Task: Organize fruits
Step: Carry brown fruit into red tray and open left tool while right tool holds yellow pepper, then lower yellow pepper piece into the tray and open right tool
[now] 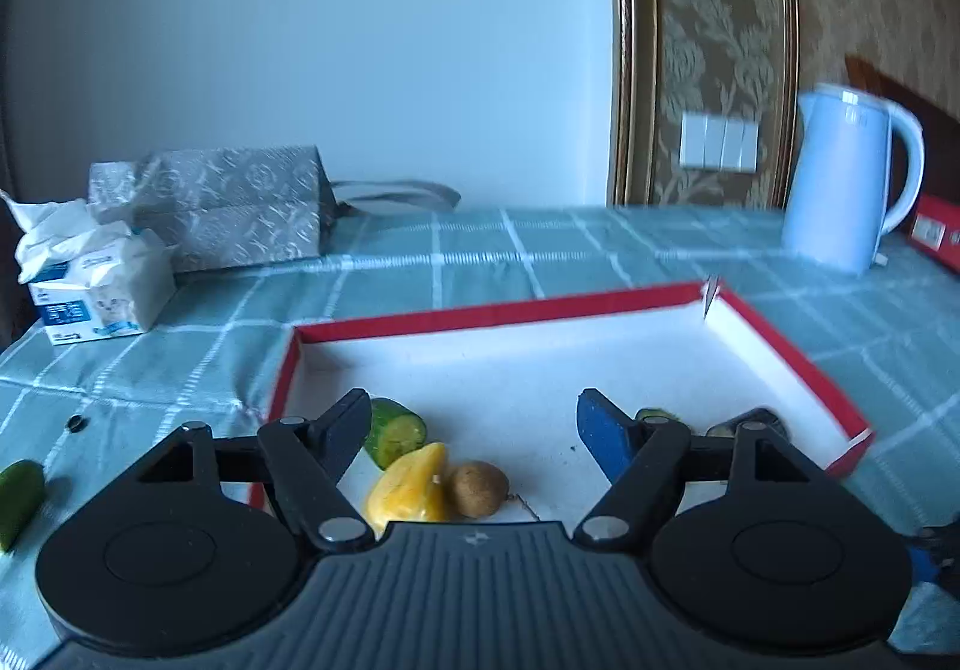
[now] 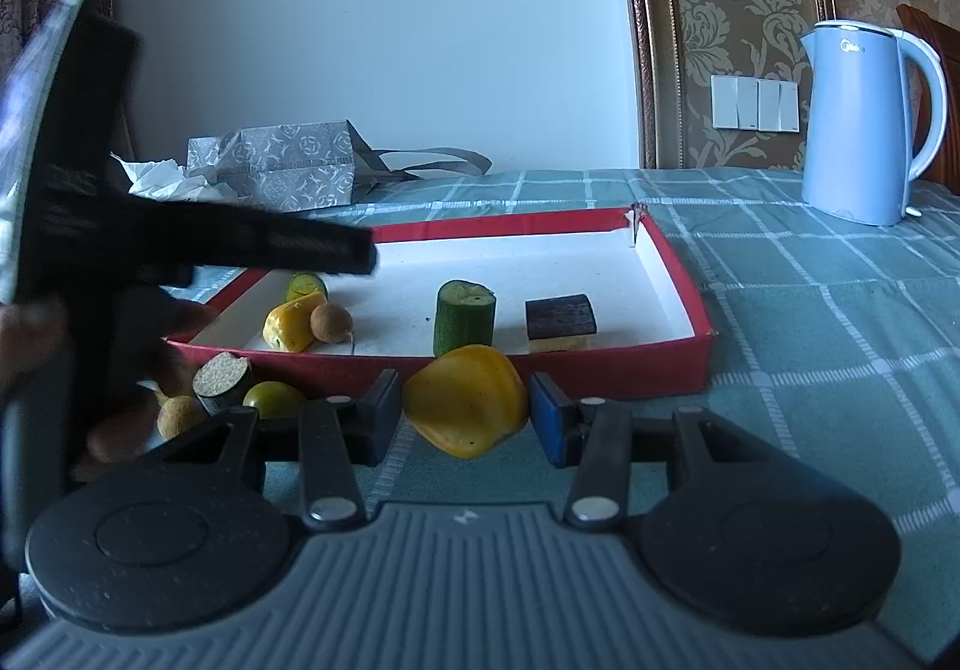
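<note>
Two wrist views over a checked green cloth with a shallow red tray on it.

At far left, outside the tray, loose pieces wait on the cloth: a small brown fruit, a dark cut piece with a speckled face and a small green fruit.

The left claw hangs over the tray's left end with its jaws wide apart and nothing between them. Below it, on the tray floor, lie a yellow piece, a brown fruit touching it, and a green slice just behind.

Further right in the tray stand a cucumber chunk, upright, and a dark-topped block beside it.

The right claw is narrowed on a yellow pepper piece; both pads appear to press its sides, just outside the tray's near wall.

Judgement: the step in hand is carrying this piece into the tray. To do it well, lift it clear of the near wall before going forward, keep the grip firm because the skin looks smooth, and set it in the bare patch between the fruit group and the cucumber without knocking the upright chunk. The left claw should move aside first.
</note>
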Demonstrator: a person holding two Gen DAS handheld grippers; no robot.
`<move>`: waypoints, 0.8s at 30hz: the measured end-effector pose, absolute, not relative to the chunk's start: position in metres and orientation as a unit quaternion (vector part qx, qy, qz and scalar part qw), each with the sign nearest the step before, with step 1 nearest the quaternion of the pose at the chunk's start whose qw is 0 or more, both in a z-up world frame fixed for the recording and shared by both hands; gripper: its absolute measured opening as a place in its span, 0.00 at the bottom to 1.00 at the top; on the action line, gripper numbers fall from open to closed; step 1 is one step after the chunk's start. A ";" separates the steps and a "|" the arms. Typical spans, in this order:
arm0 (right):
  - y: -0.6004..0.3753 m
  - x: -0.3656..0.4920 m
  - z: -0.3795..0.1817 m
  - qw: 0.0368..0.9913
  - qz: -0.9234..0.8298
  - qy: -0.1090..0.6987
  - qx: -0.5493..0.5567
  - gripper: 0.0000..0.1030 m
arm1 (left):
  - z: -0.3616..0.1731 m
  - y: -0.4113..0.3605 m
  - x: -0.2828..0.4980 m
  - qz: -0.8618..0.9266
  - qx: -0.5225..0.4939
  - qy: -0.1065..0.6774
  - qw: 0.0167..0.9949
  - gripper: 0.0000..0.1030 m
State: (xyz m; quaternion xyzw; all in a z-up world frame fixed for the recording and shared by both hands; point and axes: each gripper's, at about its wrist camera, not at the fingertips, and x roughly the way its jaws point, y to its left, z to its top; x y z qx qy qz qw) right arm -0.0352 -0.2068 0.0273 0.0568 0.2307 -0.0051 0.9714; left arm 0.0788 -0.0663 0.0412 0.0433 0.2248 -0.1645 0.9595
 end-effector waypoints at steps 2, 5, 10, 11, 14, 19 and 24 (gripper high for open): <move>-0.207 -0.035 0.027 0.971 -0.005 0.230 0.057 0.43 | 0.045 -0.058 0.063 -0.166 0.043 0.213 0.962 0.73; -0.207 -0.035 0.028 0.972 -0.005 0.230 0.056 0.43 | 0.045 -0.048 0.035 -0.167 0.048 0.197 0.965 0.73; -0.206 -0.035 0.028 0.972 -0.007 0.228 0.054 0.43 | 0.040 -0.030 -0.003 -0.173 0.032 0.199 0.964 0.73; -0.206 -0.036 0.028 0.972 -0.008 0.228 0.053 0.43 | 0.039 -0.027 -0.006 -0.174 0.024 0.206 0.962 0.73; -0.205 -0.036 0.028 0.973 -0.012 0.226 0.049 0.43 | 0.033 -0.021 -0.016 -0.175 0.012 0.213 0.961 0.73; -0.196 -0.036 0.030 0.974 -0.011 0.226 0.029 0.43 | 0.021 -0.014 -0.024 -0.157 0.012 0.225 0.961 0.73; -0.185 -0.027 0.043 0.975 0.003 0.221 0.007 0.43 | 0.007 -0.005 -0.024 -0.155 0.003 0.245 0.957 0.73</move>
